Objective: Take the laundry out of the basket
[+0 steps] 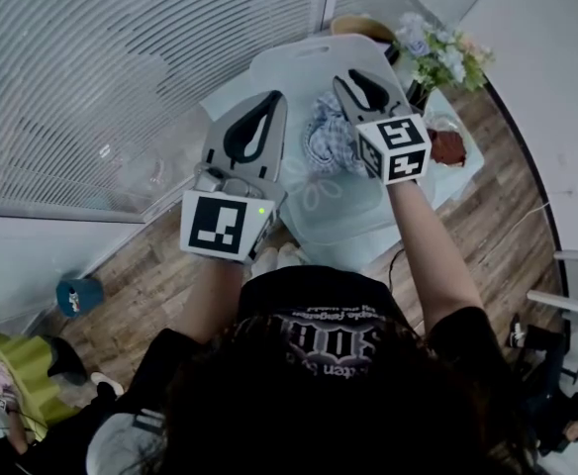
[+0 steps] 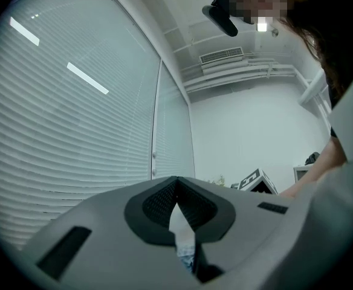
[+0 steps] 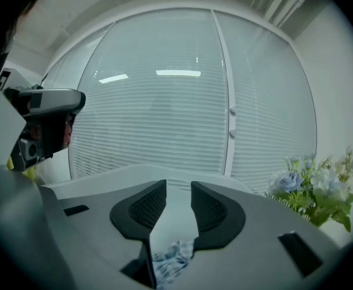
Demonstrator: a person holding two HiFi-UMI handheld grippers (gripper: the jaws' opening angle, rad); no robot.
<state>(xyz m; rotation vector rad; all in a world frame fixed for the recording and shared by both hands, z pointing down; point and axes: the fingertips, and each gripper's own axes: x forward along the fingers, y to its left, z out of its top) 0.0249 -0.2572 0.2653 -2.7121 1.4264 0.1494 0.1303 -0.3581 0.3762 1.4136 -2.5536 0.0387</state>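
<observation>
A crumpled blue checked cloth (image 1: 327, 139) lies on the white-covered table (image 1: 343, 221), between and below my two grippers. My left gripper (image 1: 272, 97) hangs above the table's left side; in the left gripper view its fingertips (image 2: 176, 180) meet with nothing between them, and a bit of the blue cloth (image 2: 187, 260) shows under them. My right gripper (image 1: 345, 78) is over the cloth's right edge. Its jaws (image 3: 178, 187) stand a little apart and empty, with the checked cloth (image 3: 169, 262) visible down through the gap.
A vase of pale blue and white flowers (image 1: 437, 52) stands at the table's far right, also seen in the right gripper view (image 3: 315, 186). A tan round rim (image 1: 360, 26) sits at the far end. A brown item (image 1: 448, 147) lies right. Window blinds (image 1: 121, 77) run along the left.
</observation>
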